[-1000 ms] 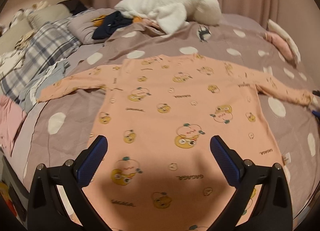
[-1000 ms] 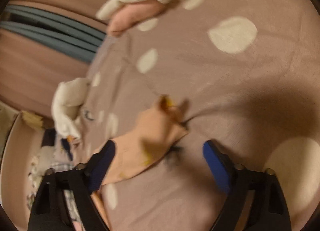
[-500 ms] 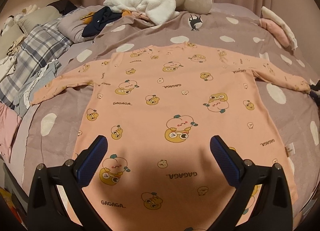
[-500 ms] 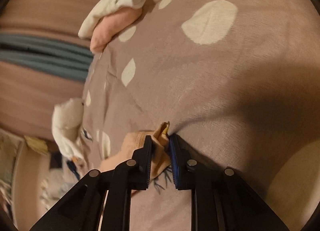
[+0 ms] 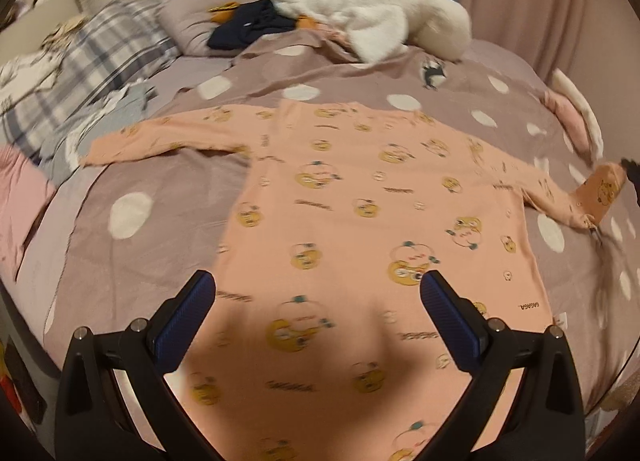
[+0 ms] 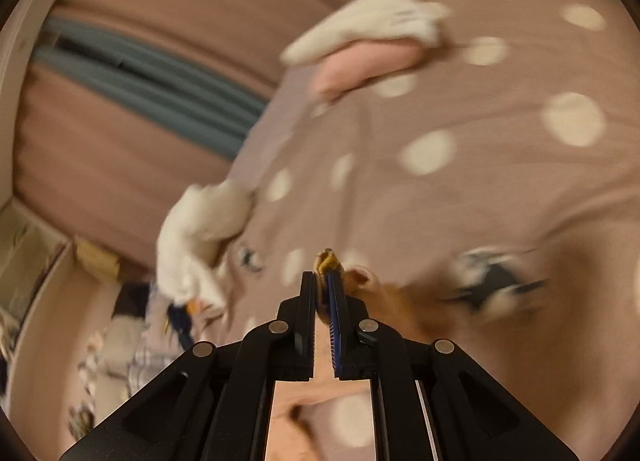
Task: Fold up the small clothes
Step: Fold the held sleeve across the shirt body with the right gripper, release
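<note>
A small peach long-sleeved shirt (image 5: 360,221) with yellow cartoon prints lies flat on a mauve bedspread (image 5: 160,245) with white dots, both sleeves spread. My left gripper (image 5: 318,293) is open and empty above the shirt's lower part. My right gripper (image 6: 325,281) is shut on the cuff of the right sleeve (image 6: 328,261) and holds it lifted off the bed. In the left wrist view that sleeve end (image 5: 600,189) stands raised at the far right, with the right gripper's tip (image 5: 632,173) just at the frame edge.
A white plush blanket (image 5: 368,17), a dark navy garment (image 5: 248,27) and plaid bedding (image 5: 80,73) lie at the head of the bed. A pink and white folded pile (image 5: 576,117) sits at the right edge. Pink curtains hang behind.
My right gripper closed on the right sleeve cuff and lifted it off the bed. The left gripper shifted slightly over the shirt and stayed open.
</note>
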Action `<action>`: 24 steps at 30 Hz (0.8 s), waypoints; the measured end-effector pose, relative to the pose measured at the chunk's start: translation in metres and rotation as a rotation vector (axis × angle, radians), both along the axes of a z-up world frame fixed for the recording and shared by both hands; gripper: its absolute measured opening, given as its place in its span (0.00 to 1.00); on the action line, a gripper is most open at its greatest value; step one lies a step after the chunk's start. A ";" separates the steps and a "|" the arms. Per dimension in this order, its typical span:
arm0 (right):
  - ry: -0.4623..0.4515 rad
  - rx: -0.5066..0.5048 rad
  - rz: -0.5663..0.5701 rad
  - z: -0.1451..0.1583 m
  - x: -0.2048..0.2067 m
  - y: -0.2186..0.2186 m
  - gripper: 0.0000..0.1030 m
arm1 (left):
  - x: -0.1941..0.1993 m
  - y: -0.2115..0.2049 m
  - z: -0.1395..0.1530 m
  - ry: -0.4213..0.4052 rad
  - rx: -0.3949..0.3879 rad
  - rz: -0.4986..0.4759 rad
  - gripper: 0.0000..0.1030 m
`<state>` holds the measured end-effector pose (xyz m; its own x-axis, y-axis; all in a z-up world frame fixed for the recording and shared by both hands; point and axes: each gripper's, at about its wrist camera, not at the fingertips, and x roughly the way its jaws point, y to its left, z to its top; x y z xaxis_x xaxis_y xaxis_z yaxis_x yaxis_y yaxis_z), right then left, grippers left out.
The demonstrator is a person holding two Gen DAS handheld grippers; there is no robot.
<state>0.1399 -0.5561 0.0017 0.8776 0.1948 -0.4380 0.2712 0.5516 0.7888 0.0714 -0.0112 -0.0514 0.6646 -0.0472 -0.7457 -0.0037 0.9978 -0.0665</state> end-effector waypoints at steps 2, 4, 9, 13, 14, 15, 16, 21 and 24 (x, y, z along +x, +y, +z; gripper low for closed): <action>-0.012 -0.008 0.060 0.017 0.019 0.043 0.08 | -0.003 0.016 0.002 0.012 0.001 0.032 0.99; -0.039 -0.021 0.121 0.028 0.038 0.089 0.08 | -0.004 0.033 0.003 0.021 -0.038 0.072 0.99; -0.077 -0.013 0.270 0.038 0.101 0.215 0.08 | -0.010 0.075 0.007 0.046 -0.146 0.071 0.99; -0.014 -0.062 0.426 0.021 0.149 0.330 0.08 | -0.016 0.117 0.012 0.020 -0.151 0.230 0.99; 0.028 -0.068 0.497 0.007 0.163 0.370 0.08 | -0.016 0.128 0.010 0.030 -0.167 0.273 0.99; 0.070 -0.076 0.555 -0.008 0.169 0.396 0.08 | -0.016 0.135 0.008 0.043 -0.182 0.292 0.99; 0.125 -0.084 0.613 -0.022 0.175 0.421 0.08 | -0.016 0.144 0.005 0.057 -0.202 0.302 0.99; 0.293 -0.017 0.807 -0.070 0.173 0.488 0.40 | -0.020 0.169 -0.001 0.087 -0.209 0.355 0.99; 0.297 -0.064 0.805 -0.067 0.163 0.484 0.45 | -0.025 0.178 0.002 0.070 -0.213 0.373 0.99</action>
